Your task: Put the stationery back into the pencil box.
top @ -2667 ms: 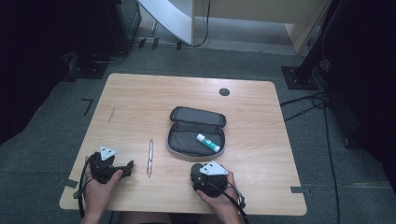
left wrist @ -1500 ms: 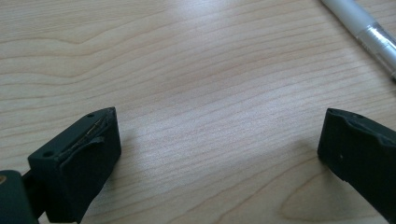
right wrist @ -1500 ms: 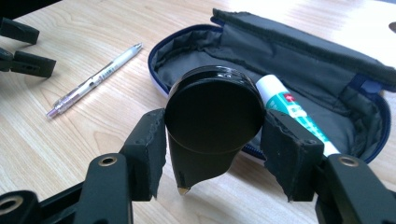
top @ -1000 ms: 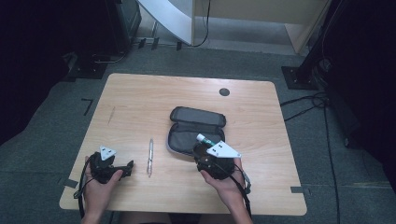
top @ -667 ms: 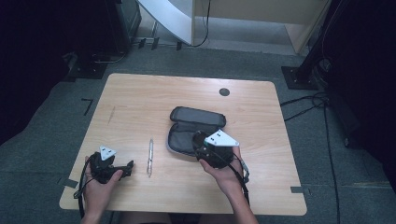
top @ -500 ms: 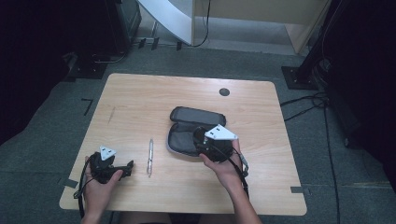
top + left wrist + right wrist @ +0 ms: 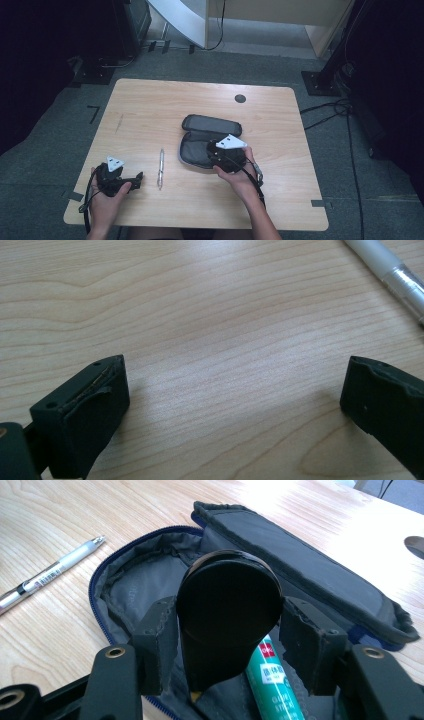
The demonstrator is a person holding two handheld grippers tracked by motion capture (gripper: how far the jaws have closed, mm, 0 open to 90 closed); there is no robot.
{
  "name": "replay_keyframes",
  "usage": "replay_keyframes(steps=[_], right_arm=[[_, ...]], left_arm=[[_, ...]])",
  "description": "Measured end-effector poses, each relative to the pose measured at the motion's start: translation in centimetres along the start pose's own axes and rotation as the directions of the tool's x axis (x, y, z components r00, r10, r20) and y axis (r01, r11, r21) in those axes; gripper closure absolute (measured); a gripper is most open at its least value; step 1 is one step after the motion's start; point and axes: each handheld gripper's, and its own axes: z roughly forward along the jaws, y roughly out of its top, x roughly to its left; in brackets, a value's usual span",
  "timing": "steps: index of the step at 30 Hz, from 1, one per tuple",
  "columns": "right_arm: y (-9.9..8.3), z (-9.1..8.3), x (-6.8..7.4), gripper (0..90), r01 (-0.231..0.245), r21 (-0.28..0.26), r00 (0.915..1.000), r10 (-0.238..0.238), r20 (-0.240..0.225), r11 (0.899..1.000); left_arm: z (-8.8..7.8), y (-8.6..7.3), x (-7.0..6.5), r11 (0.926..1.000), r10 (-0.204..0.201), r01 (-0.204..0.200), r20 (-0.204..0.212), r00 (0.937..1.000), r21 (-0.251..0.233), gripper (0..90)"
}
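Note:
An open dark pencil case (image 7: 210, 125) lies at the middle of the wooden table (image 7: 150, 110). My right gripper (image 7: 214, 151) hovers over its lower half, shut on a black round object (image 7: 227, 605) held just above the grey lining (image 7: 130, 595). A green glue stick (image 7: 272, 685) lies in the case under the jaws. The case lid (image 7: 300, 560) is folded back beyond. A clear pen (image 7: 161, 167) lies on the table left of the case. My left gripper (image 7: 136, 177) rests near the front left edge, open and with nothing between its jaws (image 7: 235, 385), the pen (image 7: 390, 275) just ahead of it.
A round dark cable hole (image 7: 240, 98) sits in the table's far right part. Bare wood surrounds the case on the far and left sides. Dark floor, cables and stand bases (image 7: 320, 82) ring the table.
My right gripper has travelled from the table's front edge forward and left over the open case, carrying the black round object; it now covers the glue stick. The left gripper has stayed put.

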Motion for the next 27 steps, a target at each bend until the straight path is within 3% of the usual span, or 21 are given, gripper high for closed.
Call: replay_keyframes(steps=[7, 8, 9, 10, 11, 13, 15, 18, 23, 27], right_arm=[[0.6, 1.8, 0.2, 41.8, 0.029, 0.017, 0.9996, -0.029, 0.001, 0.999], [0.6, 2.2, 0.2, 45.4, 0.033, 0.02, 0.9994, -0.033, -0.003, 0.999], [0.7, 2.3, 0.3, 70.4, 0.031, 0.021, 0.9994, -0.031, -0.018, 0.999], [0.7, 2.5, 0.3, 61.4, 0.03, 0.009, 0.9994, -0.03, -0.019, 1.0], [0.8, 2.9, 0.3, 61.8, 0.025, 0.014, 0.9996, -0.025, -0.013, 1.0], [0.9, 3.3, 0.2, 54.4, 0.0, 0.016, 1.0, 0.0, -0.002, 1.0], [0.9, 3.3, 0.1, 54.7, -0.025, 0.01, 0.9997, 0.025, -0.004, 1.0], [0.8, 3.0, 0.2, 54.1, -0.02, 0.007, 0.9997, 0.021, -0.013, 1.0], [0.4, 1.7, -0.2, 47.7, -0.031, -0.007, 0.999, 0.031, -0.031, 1.0], [-0.2, 0.3, -0.9, 40.9, -0.058, -0.028, 0.9982, 0.058, -0.017, 0.998]], left_arm=[[0.0, 0.0, 0.0, 1.0, 0.0, 0.0, 0.0, 1.0, 0.0, 0.0], [0.0, 0.0, 0.0, 1.0, 0.0, 0.0, 0.0, 1.0, 0.0, 0.0], [0.0, 0.0, 0.0, 1.0, 0.0, 0.0, 0.0, 1.0, 0.0, 0.0], [0.0, 0.0, 0.0, 1.0, 0.001, -0.001, 0.0, 1.0, 0.0, 0.0], [0.0, 0.0, 0.0, 1.0, 0.0, 0.0, 0.0, 1.0, 0.0, 0.0], [0.0, 0.0, 0.0, 1.0, 0.0, 0.0, 0.0, 1.0, 0.0, 0.0], [0.0, 0.0, 0.0, 1.0, 0.0, 0.0, 0.0, 1.0, 0.0, 0.0], [0.0, 0.0, 0.0, 1.0, 0.0, 0.0, 0.0, 1.0, 0.0, 0.0], [0.0, 0.0, 0.0, 1.0, 0.0, 0.0, 0.0, 1.0, 0.0, 0.0], [0.0, 0.0, 0.0, 1.0, 0.0, 0.0, -0.001, 1.0, 0.0, 0.0]])
